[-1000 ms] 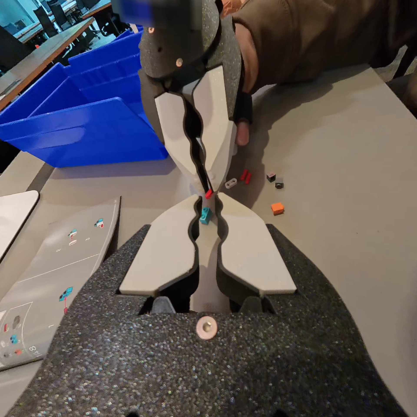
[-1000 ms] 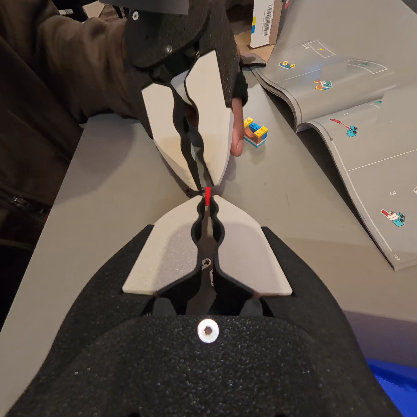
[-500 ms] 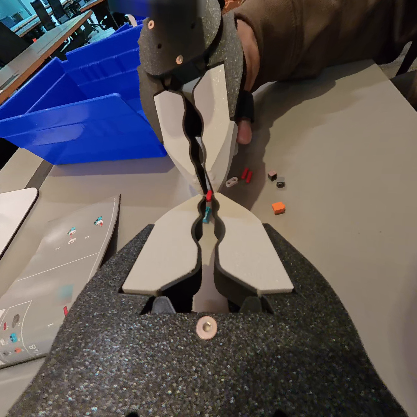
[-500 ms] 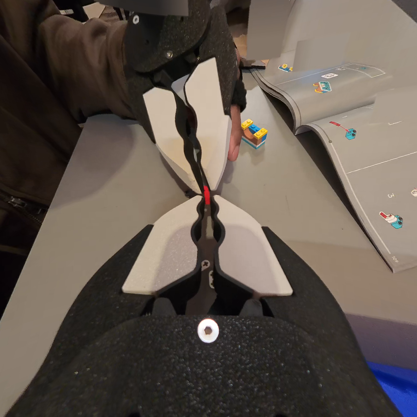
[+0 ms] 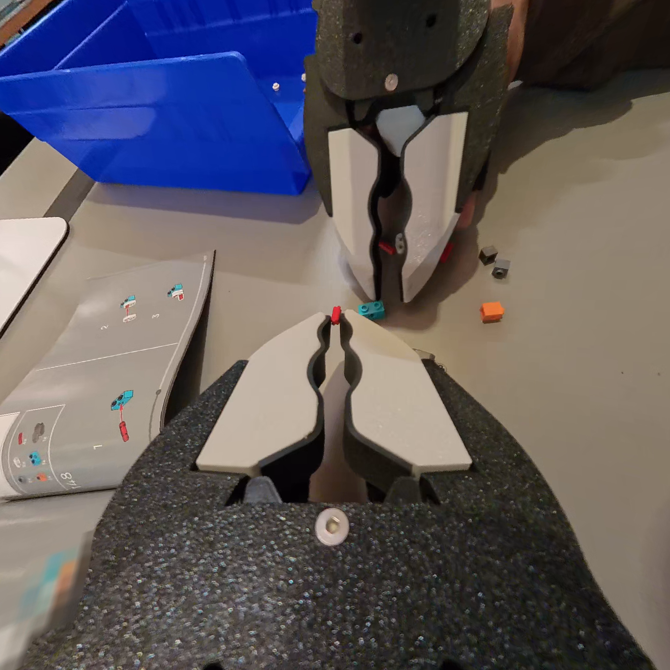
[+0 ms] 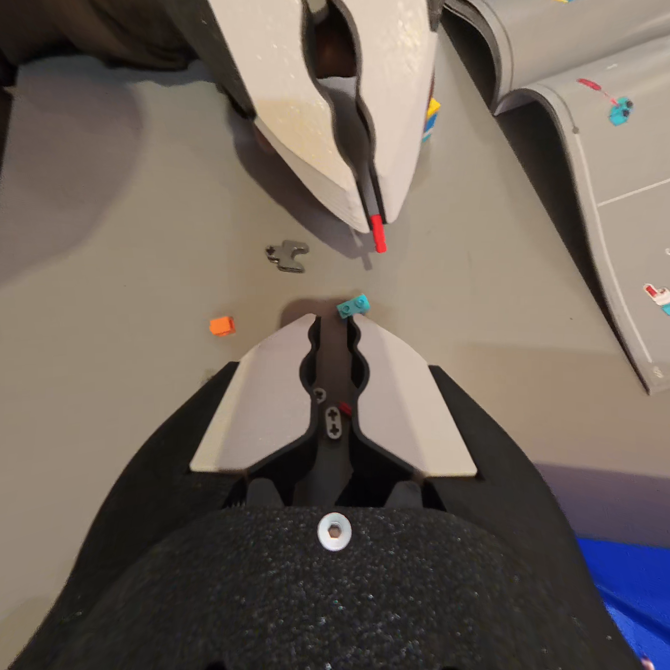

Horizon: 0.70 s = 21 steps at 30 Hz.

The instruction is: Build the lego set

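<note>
The left tongs [image 5: 335,319] pinch one small red plastic pin [image 5: 336,314] at their tips, above the grey tabletop [image 5: 544,380]. The right tongs [image 6: 333,317] stand slightly parted and empty, one fingertip just beside a single teal two-stud brick [image 6: 353,306] lying between the two tools. Around them lie one orange cube brick [image 5: 491,311], two dark grey cubes [image 5: 495,261], one dark flat bracket piece [image 6: 287,256], an open grey instruction booklet [image 5: 108,362] and a blue plastic bin [image 5: 163,119].
</note>
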Motion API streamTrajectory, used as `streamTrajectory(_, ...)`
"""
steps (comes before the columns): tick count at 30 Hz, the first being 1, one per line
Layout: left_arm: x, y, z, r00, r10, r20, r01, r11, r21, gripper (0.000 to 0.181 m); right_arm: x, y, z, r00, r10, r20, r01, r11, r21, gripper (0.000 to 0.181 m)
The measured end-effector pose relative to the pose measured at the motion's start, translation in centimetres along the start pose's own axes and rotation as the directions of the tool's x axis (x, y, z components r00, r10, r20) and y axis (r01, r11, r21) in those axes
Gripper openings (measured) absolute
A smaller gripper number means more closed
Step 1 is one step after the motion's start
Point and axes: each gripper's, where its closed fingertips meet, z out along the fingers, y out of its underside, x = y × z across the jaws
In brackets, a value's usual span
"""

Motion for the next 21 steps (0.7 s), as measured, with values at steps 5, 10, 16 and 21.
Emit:
streamTrajectory(5, 0.0, -0.1, -0.2, 1.000, -0.009, -0.013, 0.009, 1.000, 0.006, 0.004, 0.9, 0.2, -0.2, 0.999, -0.015, -0.052, 0.015, 1.000, -0.008, 0.015)
streamTrajectory(10, 0.5, -0.1, -0.3, 0.999, -0.015, -0.045, 0.015, 1.000, 0.009, 0.004, 1.3, 0.1, 0.2, 0.996, -0.049, -0.070, 0.050, 0.999, 0.011, 0.024)
streamTrajectory(16, 1.1, 0.2, -0.1, 0.997, -0.004, -0.082, 0.004, 1.000, -0.003, 0.004, 1.2, -0.1, 0.4, 0.992, -0.103, -0.070, 0.105, 0.994, 0.019, 0.027)
streamTrajectory(21, 1.3, 0.3, -0.3, 0.995, -0.002, -0.103, 0.002, 1.000, -0.004, 0.004, 0.8, -0.4, 0.3, 0.991, -0.129, -0.038, 0.131, 0.990, 0.047, 0.027)
